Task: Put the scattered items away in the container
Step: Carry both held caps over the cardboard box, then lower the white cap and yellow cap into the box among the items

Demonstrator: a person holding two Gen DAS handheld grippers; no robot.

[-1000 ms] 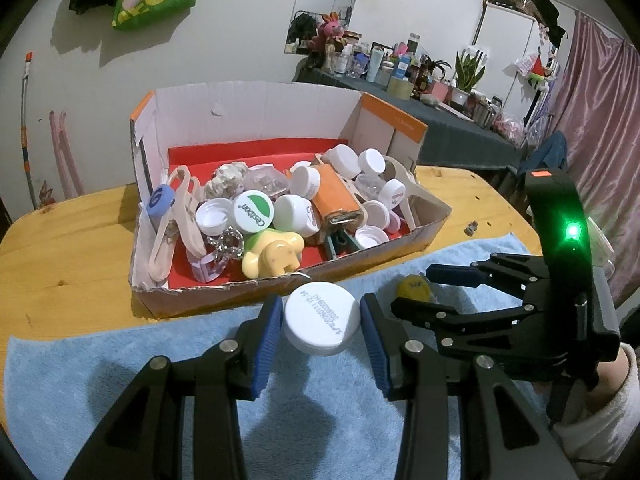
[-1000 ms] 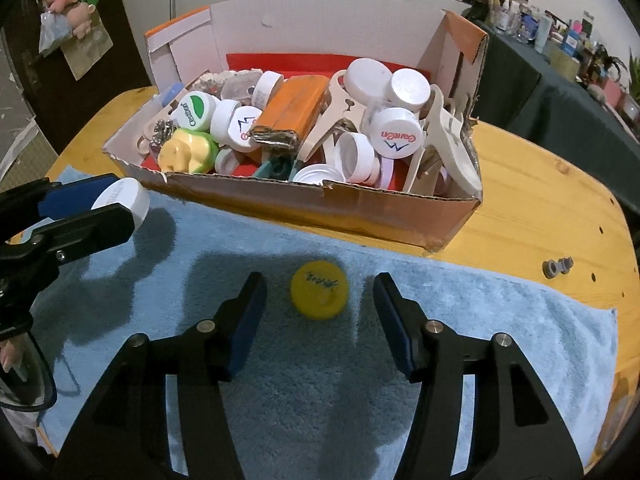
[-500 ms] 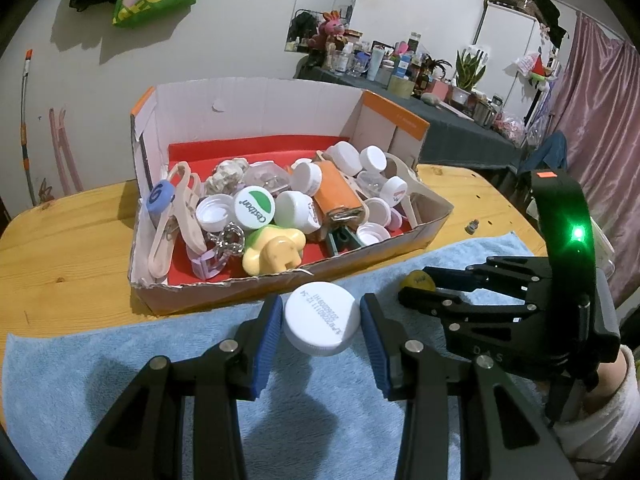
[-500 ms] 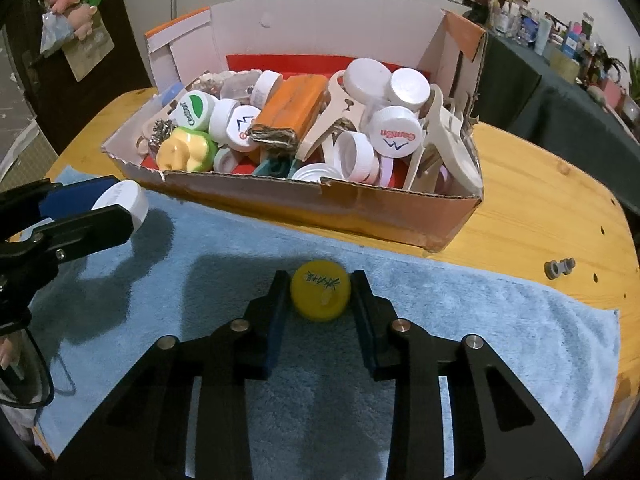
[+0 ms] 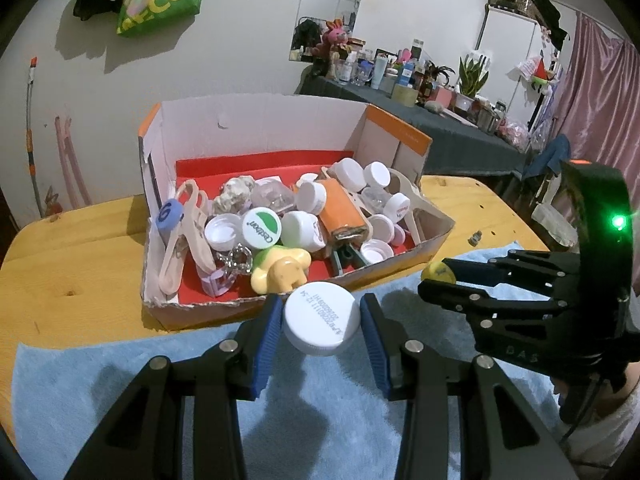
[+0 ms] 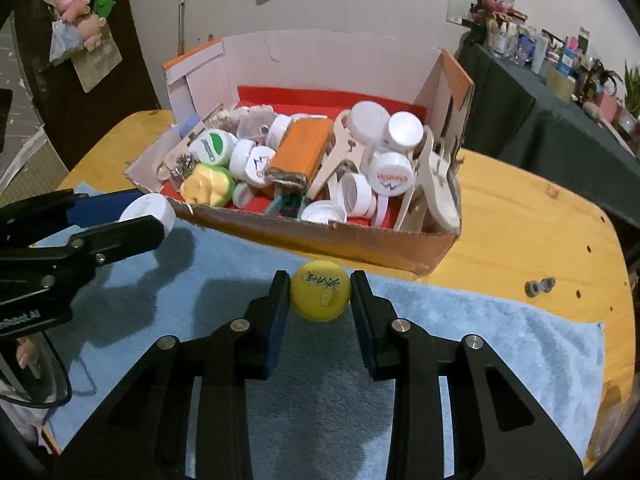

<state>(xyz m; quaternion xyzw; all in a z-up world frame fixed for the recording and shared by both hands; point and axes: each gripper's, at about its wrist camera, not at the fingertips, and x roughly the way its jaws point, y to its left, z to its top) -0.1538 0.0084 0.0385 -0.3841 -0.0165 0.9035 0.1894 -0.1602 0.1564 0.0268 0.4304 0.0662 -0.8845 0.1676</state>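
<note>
My right tool [image 6: 320, 298] has gone from standing wide around the yellow bottle cap [image 6: 320, 297] a second ago to being clamped on it, and the cap now looks lifted just clear of the blue towel [image 6: 224, 280], a little nearer the front wall of the cardboard box [image 6: 320, 242]. My left tool [image 5: 320, 322] is as it was, clamped on the white jar lid [image 5: 320, 324] with the printed date code facing up, held above the towel just short of the box's near edge. I judge that both of the loose pieces I can see are now in hand, so what remains is to carry each over the front wall and let go among the caps, the orange block [image 6: 302, 152] and the wooden clips already piled inside. Some things I cannot settle: whether the yellow cap's underside is fully off the towel, since my own fingers [image 6: 276, 320] hide it; what lies beneath the heap in the box; and what the small grey metal piece [image 6: 540, 287] on the wooden surface [image 6: 532, 232] is, and whether it counts as one of the scattered items.
</note>
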